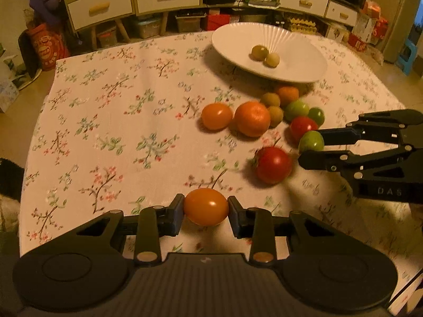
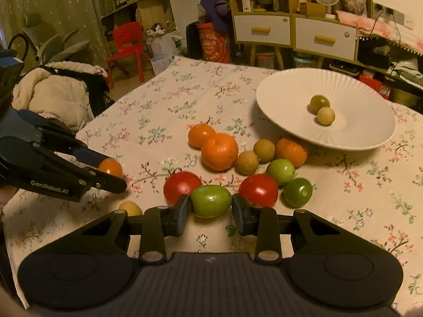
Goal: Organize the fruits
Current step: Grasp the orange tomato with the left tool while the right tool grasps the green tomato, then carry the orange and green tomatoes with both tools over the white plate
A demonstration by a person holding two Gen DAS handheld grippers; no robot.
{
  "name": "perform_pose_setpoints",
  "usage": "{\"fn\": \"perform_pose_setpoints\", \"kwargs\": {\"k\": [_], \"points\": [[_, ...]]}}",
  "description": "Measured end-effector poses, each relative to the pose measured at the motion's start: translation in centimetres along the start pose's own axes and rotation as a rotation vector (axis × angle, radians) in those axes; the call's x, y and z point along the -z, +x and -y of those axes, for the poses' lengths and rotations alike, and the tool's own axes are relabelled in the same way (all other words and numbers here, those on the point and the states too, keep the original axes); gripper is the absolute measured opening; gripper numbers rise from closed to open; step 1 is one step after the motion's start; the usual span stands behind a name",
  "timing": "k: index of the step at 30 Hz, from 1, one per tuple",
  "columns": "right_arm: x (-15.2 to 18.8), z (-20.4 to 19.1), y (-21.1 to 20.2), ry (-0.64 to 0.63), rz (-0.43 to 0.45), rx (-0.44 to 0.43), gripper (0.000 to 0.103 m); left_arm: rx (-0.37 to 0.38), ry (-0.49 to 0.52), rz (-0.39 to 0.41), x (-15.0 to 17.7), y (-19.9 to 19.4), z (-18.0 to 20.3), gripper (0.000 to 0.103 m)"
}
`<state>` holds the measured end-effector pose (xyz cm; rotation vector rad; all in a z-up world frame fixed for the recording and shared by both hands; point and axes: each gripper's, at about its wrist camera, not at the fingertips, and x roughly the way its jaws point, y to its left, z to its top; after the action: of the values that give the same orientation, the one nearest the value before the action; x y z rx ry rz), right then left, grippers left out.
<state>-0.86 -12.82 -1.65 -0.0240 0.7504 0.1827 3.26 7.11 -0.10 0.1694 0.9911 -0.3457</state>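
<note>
Two hand-held grippers are both loaded. Your left hand-held gripper (image 1: pixel 206 212) is clamped on an orange tomato (image 1: pixel 206 206), one pad pressed to each side of it. Your right hand-held gripper (image 2: pixel 211 208) is clamped the same way on a green tomato (image 2: pixel 210 200).

Just ahead of the right hand-held gripper, a red tomato (image 2: pixel 182 187) sits behind the held fruit on its left and a second red tomato (image 2: pixel 258 190) on its right. Right of that lie two more green tomatoes (image 2: pixel 298 192) (image 2: pixel 280 170). Beyond them a row of two small tan fruits (image 2: pixel 247 162) (image 2: pixel 264 150) runs between a large orange (image 2: pixel 220 152) and a smaller orange (image 2: pixel 290 151), with another orange tomato (image 2: pixel 201 135) touching the large orange on its far left. A yellowish fruit (image 2: pixel 130 208) lies close to the right hand-held gripper's left finger.

Farther out and to the right stands a white plate (image 2: pixel 285 92), ribbed on the inside, holding a dull green fruit (image 2: pixel 319 103) and a pale round fruit (image 2: pixel 326 116) that touch each other. Everything rests on the counter under a flowered cloth (image 2: pixel 164 100). Past the counter's far edge stand drawer cabinets (image 2: pixel 296 34) and a red chair (image 2: pixel 127 45).
</note>
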Motion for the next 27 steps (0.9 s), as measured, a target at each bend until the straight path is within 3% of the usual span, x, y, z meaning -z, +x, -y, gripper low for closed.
{"fn": "perform_pose_setpoints", "kwargs": {"k": [20, 27], "points": [[-2.3, 3.5, -2.6, 0.064, 0.06, 0.1, 0.032, 0.08, -0.007, 0.132, -6.3, 0.2, 5.0, 0.027], [-3.0, 5.5, -3.0, 0.106, 0.094, 0.153, 0.032, 0.064, 0.031, 0.183, -8.0, 1.2, 7.4, 0.027]]}}
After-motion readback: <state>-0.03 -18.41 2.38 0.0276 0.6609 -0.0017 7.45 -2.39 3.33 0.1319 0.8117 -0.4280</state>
